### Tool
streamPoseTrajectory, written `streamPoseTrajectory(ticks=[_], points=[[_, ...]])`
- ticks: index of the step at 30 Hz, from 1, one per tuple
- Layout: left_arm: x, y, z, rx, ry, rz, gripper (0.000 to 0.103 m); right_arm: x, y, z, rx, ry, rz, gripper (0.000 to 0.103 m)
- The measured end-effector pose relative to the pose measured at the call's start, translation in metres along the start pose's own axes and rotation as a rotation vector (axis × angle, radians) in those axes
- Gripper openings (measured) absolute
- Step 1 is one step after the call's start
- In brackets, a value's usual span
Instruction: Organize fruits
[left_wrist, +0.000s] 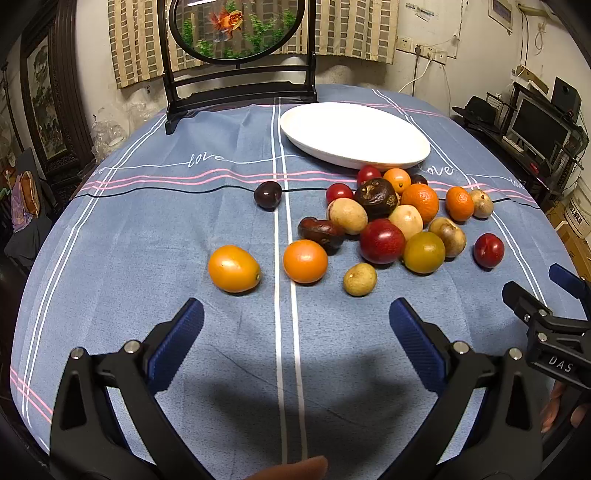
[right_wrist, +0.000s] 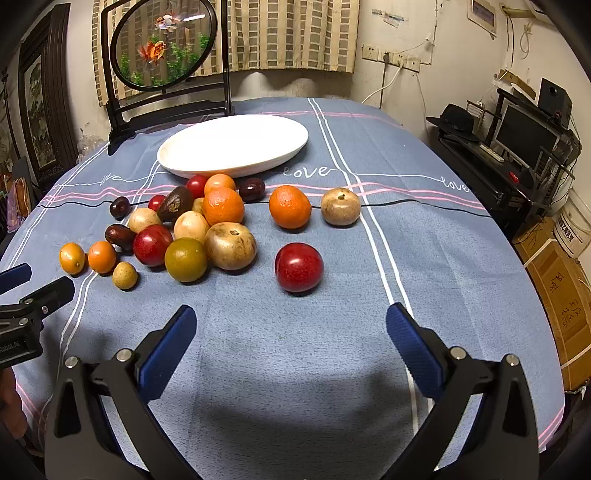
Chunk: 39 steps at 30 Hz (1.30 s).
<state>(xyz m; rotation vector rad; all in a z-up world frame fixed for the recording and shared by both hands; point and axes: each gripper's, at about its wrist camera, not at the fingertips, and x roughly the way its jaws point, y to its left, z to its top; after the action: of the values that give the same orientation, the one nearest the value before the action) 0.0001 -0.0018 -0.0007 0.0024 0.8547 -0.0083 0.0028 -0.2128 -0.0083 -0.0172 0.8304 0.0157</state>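
Several small fruits lie in a loose pile (left_wrist: 388, 218) on the blue tablecloth, in front of an empty white oval plate (left_wrist: 354, 133), which also shows in the right wrist view (right_wrist: 232, 144). My left gripper (left_wrist: 295, 314) is open and empty, just short of an orange kumquat (left_wrist: 233, 268) and a round orange fruit (left_wrist: 305, 261). My right gripper (right_wrist: 291, 319) is open and empty, just short of a lone red plum (right_wrist: 299, 267). An orange (right_wrist: 290, 206) and a tan fruit (right_wrist: 340, 206) lie beyond the plum. A dark plum (left_wrist: 268, 194) lies apart on the left.
A dark wooden stand with a round goldfish panel (left_wrist: 236, 29) stands at the table's back left. A desk with a monitor (right_wrist: 524, 136) and cardboard boxes (right_wrist: 561, 295) are off the table's right side. Each gripper shows at the edge of the other's view.
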Motion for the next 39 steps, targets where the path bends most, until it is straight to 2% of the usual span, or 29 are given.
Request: streamPoseTrajectory(ticks=[13,39], points=[[-0.0016,0.0007,-0.0004,-0.016,0.008,-0.022,0.101,-0.0003,-0.0003,0.0,-0.002,0.0,0.0,0.102],[0.0035,0.0006,-0.0021,-0.012,0.022,-0.001,0.101,0.0011,-0.0018,-0.0016,0.0,0.003,0.0,0.102]])
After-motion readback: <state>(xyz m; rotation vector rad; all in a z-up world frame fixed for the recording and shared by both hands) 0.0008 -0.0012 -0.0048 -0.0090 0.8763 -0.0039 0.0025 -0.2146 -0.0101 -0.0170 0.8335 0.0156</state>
